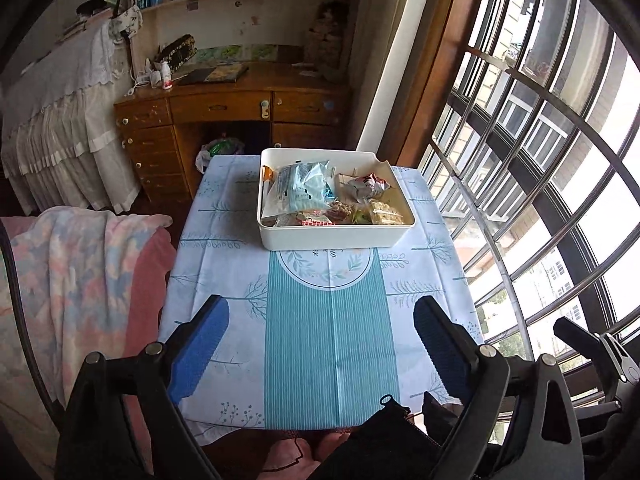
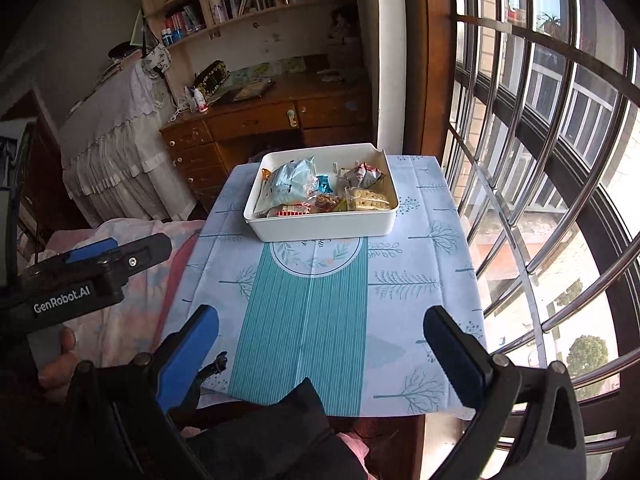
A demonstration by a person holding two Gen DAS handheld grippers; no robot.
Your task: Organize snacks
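The near half of the desk point(image 1: 328, 340) is bare cloth, open to either gripper from the front edge up to the white bin point(image 1: 332, 236). The bin stands at the far middle; narrow strips of cloth run past it on both sides. A blanket-covered seat point(image 1: 80, 280) crowds the desk's left edge, and window bars point(image 1: 540, 200) close off the right. Above the bin nothing hangs.

"GenRobot.AI" on left gripper point(image 2: 120, 254) (white print)
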